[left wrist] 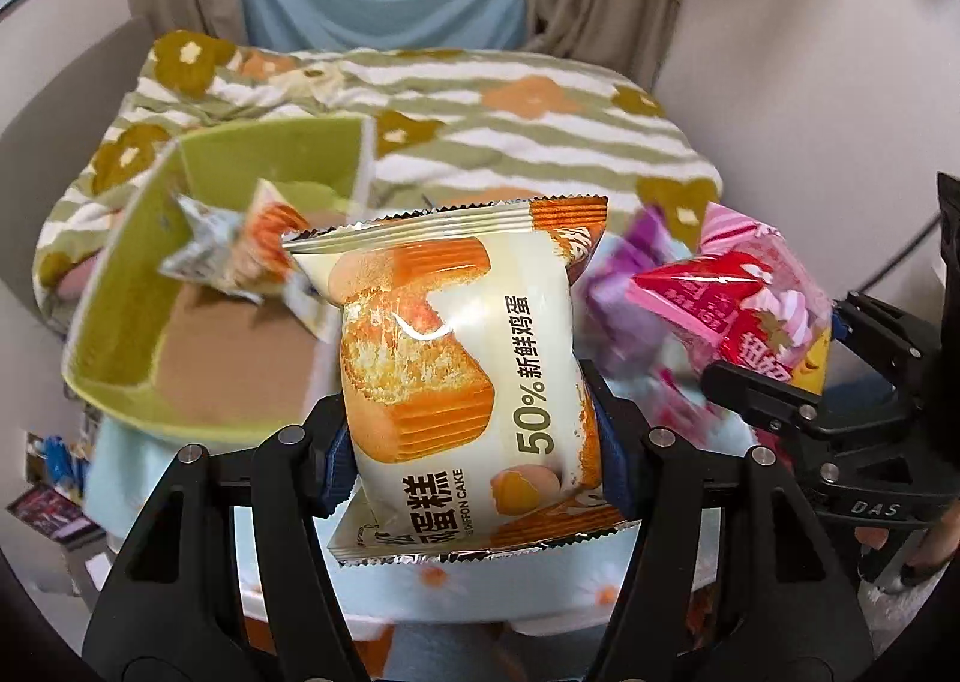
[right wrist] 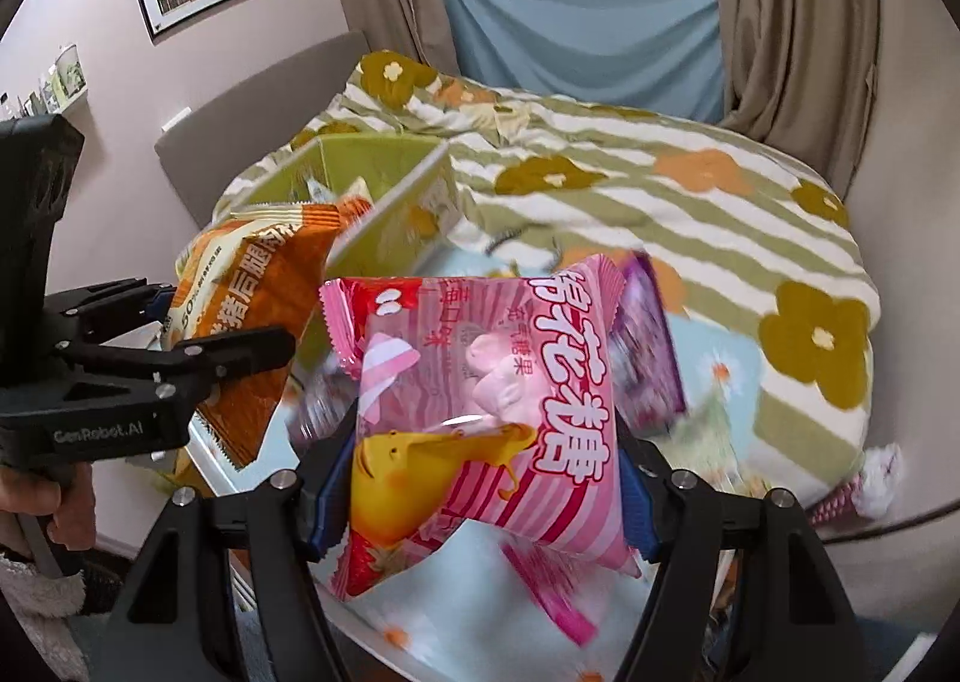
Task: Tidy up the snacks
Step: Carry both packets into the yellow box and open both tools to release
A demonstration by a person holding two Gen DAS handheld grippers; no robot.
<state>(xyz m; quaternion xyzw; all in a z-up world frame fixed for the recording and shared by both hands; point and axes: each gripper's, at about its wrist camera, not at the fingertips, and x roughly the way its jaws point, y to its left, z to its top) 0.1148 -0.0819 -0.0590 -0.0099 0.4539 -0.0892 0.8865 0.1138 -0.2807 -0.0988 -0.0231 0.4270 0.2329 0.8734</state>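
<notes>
My left gripper [left wrist: 474, 436] is shut on a cream and orange chiffon cake packet [left wrist: 456, 358] and holds it in the air; it also shows in the right wrist view [right wrist: 252, 322]. My right gripper [right wrist: 480, 472] is shut on a pink marshmallow packet [right wrist: 492, 406], seen at the right of the left wrist view [left wrist: 750, 304]. A green open box [left wrist: 198, 286] stands to the left, with a few snack packets [left wrist: 240, 250] inside. The box also shows in the right wrist view [right wrist: 384, 190].
A purple packet [right wrist: 648, 346] lies behind the pink one on a pale floral cloth [right wrist: 714, 382]. Another pink-striped packet [right wrist: 864, 484] lies at the right edge. A striped flowered blanket [left wrist: 528, 124] covers the bed behind. Curtains and a blue cloth hang at the back.
</notes>
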